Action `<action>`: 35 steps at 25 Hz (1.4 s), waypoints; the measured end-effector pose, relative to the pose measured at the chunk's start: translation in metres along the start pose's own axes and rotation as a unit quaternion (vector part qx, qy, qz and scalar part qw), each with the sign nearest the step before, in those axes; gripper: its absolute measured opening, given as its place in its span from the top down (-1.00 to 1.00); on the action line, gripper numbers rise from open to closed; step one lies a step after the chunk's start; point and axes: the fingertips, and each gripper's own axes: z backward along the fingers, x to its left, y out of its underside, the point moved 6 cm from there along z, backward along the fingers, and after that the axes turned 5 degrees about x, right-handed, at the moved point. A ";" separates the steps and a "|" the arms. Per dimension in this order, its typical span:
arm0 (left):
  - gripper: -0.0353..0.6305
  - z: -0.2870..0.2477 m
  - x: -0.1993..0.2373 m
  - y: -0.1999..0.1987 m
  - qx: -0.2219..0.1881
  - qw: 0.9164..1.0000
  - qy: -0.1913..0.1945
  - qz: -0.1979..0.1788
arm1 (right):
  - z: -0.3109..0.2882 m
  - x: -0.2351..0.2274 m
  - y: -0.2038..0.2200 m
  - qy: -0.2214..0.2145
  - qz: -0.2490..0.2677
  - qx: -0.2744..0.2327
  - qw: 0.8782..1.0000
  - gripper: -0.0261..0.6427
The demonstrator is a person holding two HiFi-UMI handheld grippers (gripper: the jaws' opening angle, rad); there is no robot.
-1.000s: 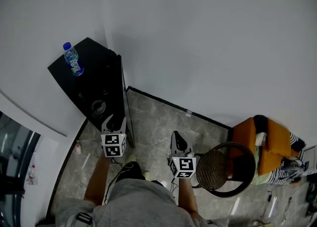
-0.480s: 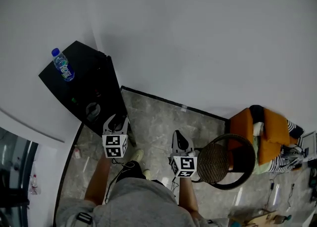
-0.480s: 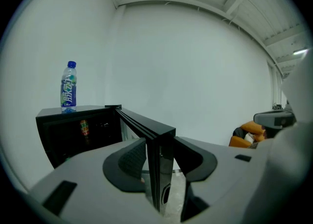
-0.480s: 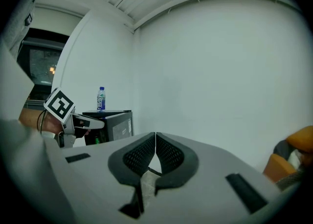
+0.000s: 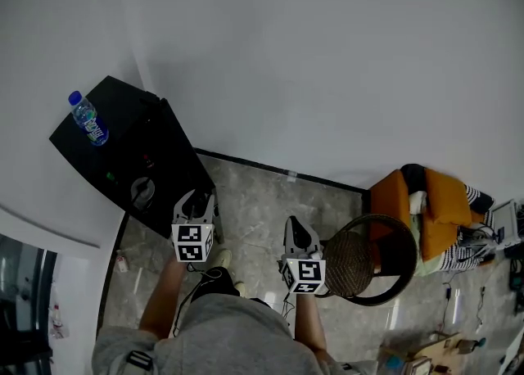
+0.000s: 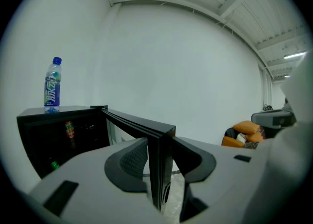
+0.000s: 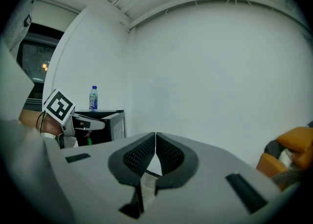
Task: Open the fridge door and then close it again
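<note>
A small black fridge point(image 5: 98, 148) stands in the corner with a water bottle point(image 5: 86, 118) on top. Its door point(image 5: 182, 156) is swung out, and drink cans show inside point(image 6: 70, 129). My left gripper point(image 5: 195, 199) holds the door's free edge point(image 6: 161, 145). The jaws are closing, with a pad against each face of the door. From the right gripper view the left gripper point(image 7: 90, 124) sits at the fridge point(image 7: 110, 123). My right gripper point(image 5: 296, 228) hangs over the floor to the right of the door. It is shut point(image 7: 155, 154) with nothing in it.
A round wicker chair point(image 5: 368, 263) stands just right of my right gripper, with an orange cushion and clothes point(image 5: 426, 214) behind it. White walls close the corner behind the fridge. A person's legs and feet are below both grippers.
The left gripper has moved sideways with the door edge, and the door stands further out from the fridge. The fridge has slid left in the head view. The right gripper drifted slightly.
</note>
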 end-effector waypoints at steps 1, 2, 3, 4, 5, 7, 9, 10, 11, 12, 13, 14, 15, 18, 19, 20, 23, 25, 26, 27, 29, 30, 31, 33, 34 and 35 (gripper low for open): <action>0.42 -0.003 -0.001 -0.001 -0.001 1.000 0.004 -0.002 | 0.000 -0.001 0.000 0.003 -0.001 0.000 1.000 0.85; 0.42 -0.006 -0.003 -0.002 -0.001 1.000 0.009 -0.003 | 0.000 -0.001 0.000 0.007 -0.001 0.000 1.000 0.85; 0.43 -0.009 -0.004 -0.002 -0.002 1.000 0.013 -0.005 | 0.000 -0.002 0.000 0.011 -0.002 0.000 1.000 0.85; 0.43 -0.012 -0.006 -0.003 -0.002 1.000 0.018 -0.007 | 0.000 -0.004 0.000 0.015 -0.002 0.000 1.000 0.85; 0.43 -0.014 -0.008 -0.004 -0.002 1.000 0.023 -0.009 | 0.001 -0.006 -0.001 0.019 -0.002 0.000 1.000 0.85; 0.44 -0.020 -0.013 -0.007 -0.003 0.999 0.032 -0.012 | 0.002 -0.010 -0.001 0.029 -0.002 -0.001 1.000 0.85; 0.46 -0.027 -0.017 -0.010 -0.005 0.999 0.040 -0.016 | 0.004 -0.015 -0.002 0.039 -0.004 0.000 0.999 0.85; 0.46 -0.031 -0.019 -0.011 -0.005 0.999 0.043 -0.018 | 0.004 -0.017 -0.001 0.044 -0.005 0.001 0.999 0.85; 0.47 -0.034 -0.021 -0.011 -0.005 0.999 0.046 -0.020 | 0.005 -0.019 -0.001 0.050 -0.006 0.001 0.999 0.85; 0.48 -0.038 -0.022 -0.012 -0.005 0.999 0.049 -0.023 | 0.006 -0.021 0.000 0.055 -0.007 0.001 0.998 0.85; 0.48 -0.042 -0.024 -0.013 -0.005 0.998 0.052 -0.025 | 0.007 -0.024 0.001 0.060 -0.009 0.002 0.998 0.85; 0.49 -0.046 -0.026 -0.014 -0.006 0.998 0.055 -0.025 | 0.008 -0.027 0.002 0.065 -0.010 0.003 0.998 0.85; 0.49 -0.049 -0.028 -0.015 -0.007 0.998 0.059 -0.026 | 0.009 -0.029 0.003 0.070 -0.011 0.004 0.997 0.85; 0.50 -0.060 -0.034 -0.018 -0.007 0.997 0.068 -0.029 | 0.011 -0.036 0.005 0.083 -0.013 0.008 0.996 0.85; 0.51 -0.063 -0.035 -0.019 -0.008 0.997 0.070 -0.030 | 0.011 -0.037 0.005 0.086 -0.013 0.009 0.996 0.85; 0.51 -0.066 -0.037 -0.020 -0.008 0.997 0.073 -0.031 | 0.011 -0.038 0.005 0.089 -0.013 0.009 0.996 0.85; 0.52 -0.076 -0.041 -0.024 -0.008 0.996 0.080 -0.033 | 0.011 -0.042 0.004 0.096 -0.014 0.010 0.995 0.85; 0.52 -0.082 -0.045 -0.026 -0.008 0.996 0.082 -0.035 | 0.011 -0.045 0.005 0.100 -0.015 0.011 0.995 0.85; 0.52 -0.085 -0.046 -0.027 -0.008 0.996 0.082 -0.035 | 0.011 -0.047 0.005 0.102 -0.016 0.012 0.995 0.85; 0.52 -0.088 -0.048 -0.029 -0.007 0.996 0.083 -0.035 | 0.011 -0.049 0.005 0.104 -0.016 0.012 0.994 0.85; 0.52 -0.094 -0.050 -0.031 -0.007 0.996 0.085 -0.036 | 0.010 -0.053 0.005 0.108 -0.017 0.014 0.994 0.85; 0.53 -0.097 -0.051 -0.032 -0.006 0.996 0.086 -0.036 | 0.010 -0.055 0.005 0.110 -0.017 0.015 0.994 0.85; 0.53 -0.100 -0.052 -0.032 -0.006 0.995 0.087 -0.037 | 0.010 -0.057 0.005 0.112 -0.017 0.016 0.993 0.85; 0.54 -0.106 -0.053 -0.034 -0.006 0.995 0.088 -0.037 | 0.008 -0.061 0.005 0.115 -0.018 0.017 0.993 0.85; 0.54 -0.109 -0.054 -0.034 -0.005 0.995 0.088 -0.037 | 0.007 -0.063 0.006 0.117 -0.018 0.017 0.993 0.85; 0.54 -0.111 -0.055 -0.035 -0.005 0.995 0.088 -0.036 | 0.007 -0.065 0.006 0.119 -0.019 0.017 0.993 0.85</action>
